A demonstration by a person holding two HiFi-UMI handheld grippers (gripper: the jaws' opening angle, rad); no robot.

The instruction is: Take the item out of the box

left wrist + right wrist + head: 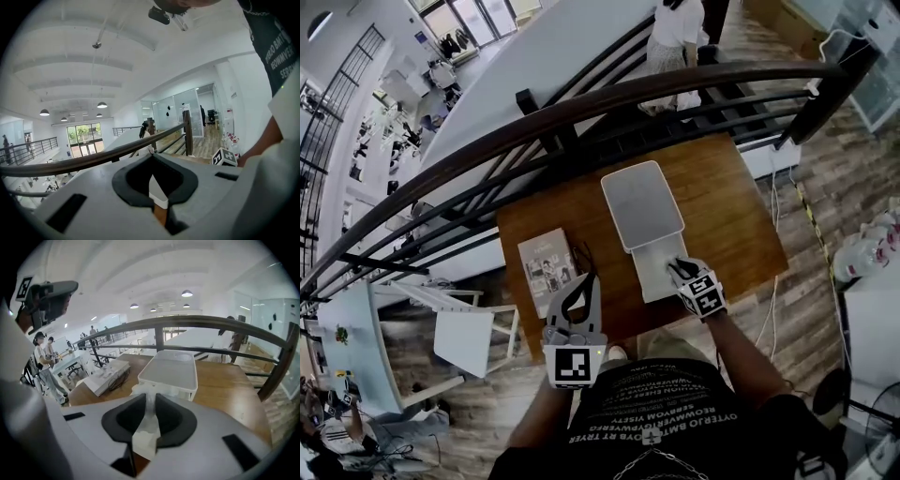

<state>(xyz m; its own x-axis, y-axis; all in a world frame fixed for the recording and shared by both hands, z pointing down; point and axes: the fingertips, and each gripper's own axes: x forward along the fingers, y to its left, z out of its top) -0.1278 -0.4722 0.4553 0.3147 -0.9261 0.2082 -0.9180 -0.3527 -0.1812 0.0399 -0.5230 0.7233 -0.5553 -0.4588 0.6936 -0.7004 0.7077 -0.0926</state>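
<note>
Right gripper (678, 267) is over the near end of the open white box (649, 281), angled down into it. Its own view shows the grip (151, 397): the jaws stand narrow, pressed on a pale, crinkly wrapped item (146, 437) that sits between the pads. So the item is in the right gripper's hold, at the near end of the box. I cannot tell whether it has cleared the rim.

The box's lid (642, 204) lies flat on the far side, inside face up, on the brown wooden table (731, 206).

Over on the left, the left gripper (589, 279) hovers above the table's near edge, well apart from the box. Its own view has the jaw tips (152, 157) drawn together with nothing between them.

Just to its far left lies a flat printed pack (548, 267) with a black cable (115, 378) lying across it. Beyond the table runs a dark curved railing (581, 103).
</note>
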